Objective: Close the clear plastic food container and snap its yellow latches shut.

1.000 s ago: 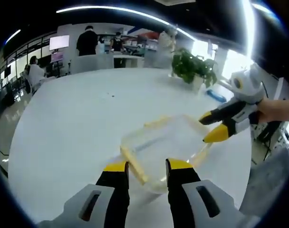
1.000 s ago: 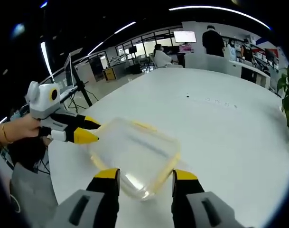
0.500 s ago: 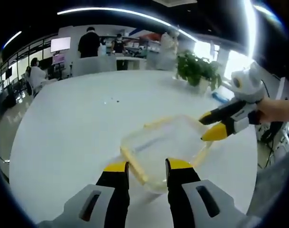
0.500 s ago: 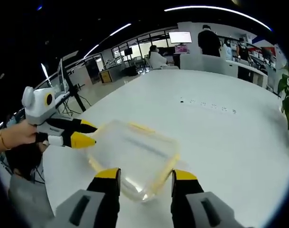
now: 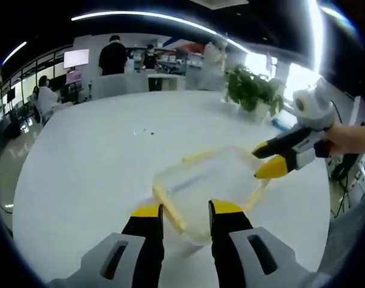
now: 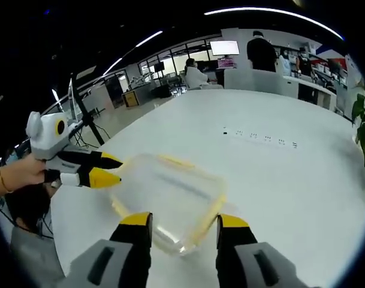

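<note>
A clear plastic food container [image 5: 209, 183] with yellow latches lies lidded on a white round table [image 5: 92, 150]. My left gripper [image 5: 181, 210] stands open at its near edge, jaws either side of a yellow latch [image 5: 170, 209]. The right gripper [image 5: 267, 161] comes in from the right, its yellow tips by the container's far right corner. In the right gripper view the container [image 6: 167, 201] lies ahead of my right gripper [image 6: 181, 221], which is open over the near corner. The left gripper [image 6: 101, 171] reaches in from the left, held by a hand [image 6: 17, 174], tips at the container's left edge.
A potted plant [image 5: 249, 89] stands at the far right of the table. People [image 5: 113, 53] and desks fill the office behind. The table edge [image 6: 68, 210] runs close by the container's left side in the right gripper view.
Both views have shifted slightly with the hands. The container and both grippers keep nearly the same places relative to each other.
</note>
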